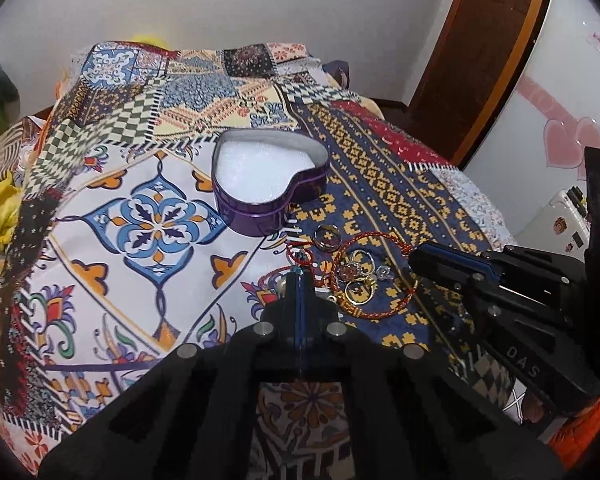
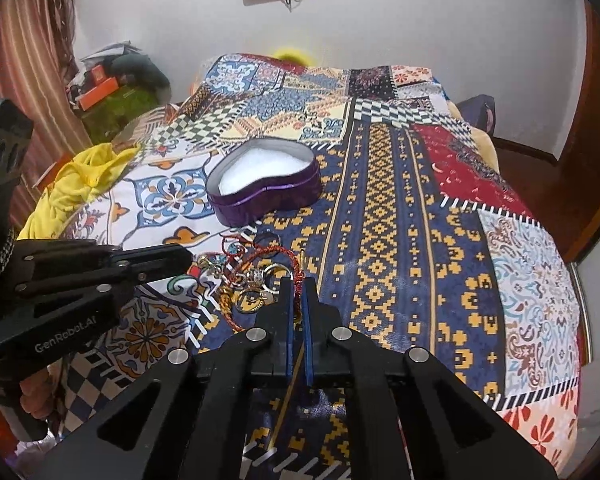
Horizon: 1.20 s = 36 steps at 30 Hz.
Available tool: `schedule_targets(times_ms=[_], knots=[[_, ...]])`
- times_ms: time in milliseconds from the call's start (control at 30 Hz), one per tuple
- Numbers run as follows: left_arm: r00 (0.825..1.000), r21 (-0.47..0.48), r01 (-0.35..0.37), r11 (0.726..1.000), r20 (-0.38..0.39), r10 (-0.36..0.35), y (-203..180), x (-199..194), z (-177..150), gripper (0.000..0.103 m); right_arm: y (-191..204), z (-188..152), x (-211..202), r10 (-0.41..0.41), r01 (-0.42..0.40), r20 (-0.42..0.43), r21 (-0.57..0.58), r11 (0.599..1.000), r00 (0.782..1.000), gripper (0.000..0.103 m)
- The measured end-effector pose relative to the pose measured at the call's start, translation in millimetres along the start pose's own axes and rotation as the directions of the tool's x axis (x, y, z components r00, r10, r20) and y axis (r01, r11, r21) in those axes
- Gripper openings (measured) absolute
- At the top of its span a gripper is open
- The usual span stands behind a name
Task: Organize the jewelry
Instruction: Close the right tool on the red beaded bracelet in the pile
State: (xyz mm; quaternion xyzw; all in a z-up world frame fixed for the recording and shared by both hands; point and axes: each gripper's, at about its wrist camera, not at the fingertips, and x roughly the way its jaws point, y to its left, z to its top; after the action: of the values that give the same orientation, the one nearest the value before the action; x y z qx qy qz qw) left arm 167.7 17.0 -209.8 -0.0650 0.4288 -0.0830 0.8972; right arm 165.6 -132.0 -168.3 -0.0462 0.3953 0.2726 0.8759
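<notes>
1. Patchwork bedspread (image 1: pixel 148 184) fills the left wrist view under a pale wall; the purple heart tin (image 1: pixel 270 184) stands open on it, the jewelry pile (image 1: pixel 354 276) just in front. The left gripper (image 1: pixel 300 276) is pinched on a red cord (image 1: pixel 300 258).
2. Right wrist view: striped curtain (image 2: pixel 16 80) far left of the tin (image 2: pixel 264 188); the right gripper (image 2: pixel 298 284) is clamped on a red cord (image 2: pixel 299 276).
</notes>
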Motion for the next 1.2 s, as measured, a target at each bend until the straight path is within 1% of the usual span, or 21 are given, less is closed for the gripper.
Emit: schedule_targets(times_ms=[100,367,433,467,533,567,600,633,700,800,833,900,967,1200], knots=[[1.0,0.0,-0.01,1.0,0.016,0.01,1.4,-7.8,-0.5,0.0,2.5,2.0,-5.6,-0.004,0.004,0.015,-0.003,1.0,1.0,0.003],[0.999,-0.02,-0.03,0.999,0.026,0.031,12.6,-18.9,-5.2,0.0,3.4,7.7,-19.3,-0.012,0.013,0.055,-0.003,1.0,0.998,0.003],[0.999,-0.025,-0.037,0.999,0.006,0.038,15.6,-14.6,-4.7,0.001,3.9,11.3,-21.1,-0.018,0.019,0.067,-0.005,1.0,0.998,0.003],[0.999,-0.031,-0.035,0.999,-0.007,0.034,16.9,-12.0,-4.7,0.003,4.1,12.4,-21.8,-0.02,0.02,0.07,-0.005,1.0,0.997,0.003],[0.999,-0.047,-0.013,0.999,-0.047,0.01,20.0,-4.5,-4.7,0.013,2.5,14.1,-21.9,-0.024,0.024,0.075,-0.001,1.0,0.997,0.003],[0.998,-0.056,-0.003,0.998,-0.064,-0.001,21.3,-0.5,-4.9,0.017,1.1,13.8,-20.4,-0.02,0.02,0.069,0.002,1.0,0.997,0.003],[0.998,-0.058,-0.002,0.998,-0.071,-0.002,21.1,1.8,-5.3,0.023,-0.4,12.8,-19.1,-0.017,0.016,0.059,0.004,1.0,0.998,0.003],[0.997,-0.054,-0.004,0.999,-0.075,0.0,19.7,4.5,-5.6,0.025,-2.7,11.7,-15.3,-0.02,0.02,0.042,0.011,1.0,0.999,0.003],[0.997,-0.039,-0.014,0.999,-0.079,0.011,16.5,8.3,-7.1,0.025,-7.4,7.8,-9.9,-0.029,0.028,0.015,0.029,0.999,0.999,0.004],[0.996,-0.02,-0.011,1.0,-0.091,0.009,12.1,14.8,-8.4,0.025,-14.5,3.0,-2.5,-0.009,0.01,-0.029,0.057,0.998,1.0,0.005],[0.995,-0.011,-0.01,1.0,-0.098,0.009,10.0,18.0,-8.8,0.025,-16.1,1.6,0.0,-0.004,0.007,-0.045,0.062,0.998,0.999,0.007],[0.995,0.008,-0.011,1.0,-0.103,0.012,6.0,22.9,-9.4,0.025,-16.4,-0.1,4.8,-0.005,0.009,-0.069,0.058,0.998,0.998,0.015],[0.994,0.021,-0.013,1.0,-0.104,0.015,3.5,25.4,-9.3,0.025,-13.9,-2.0,8.3,-0.012,0.015,-0.071,0.041,0.999,0.997,0.017],[0.994,0.05,-0.002,0.999,-0.107,0.008,-1.8,33.5,-6.9,0.025,-17.4,-4.9,18.0,-0.029,0.031,-0.083,0.02,0.999,0.996,0.017]])
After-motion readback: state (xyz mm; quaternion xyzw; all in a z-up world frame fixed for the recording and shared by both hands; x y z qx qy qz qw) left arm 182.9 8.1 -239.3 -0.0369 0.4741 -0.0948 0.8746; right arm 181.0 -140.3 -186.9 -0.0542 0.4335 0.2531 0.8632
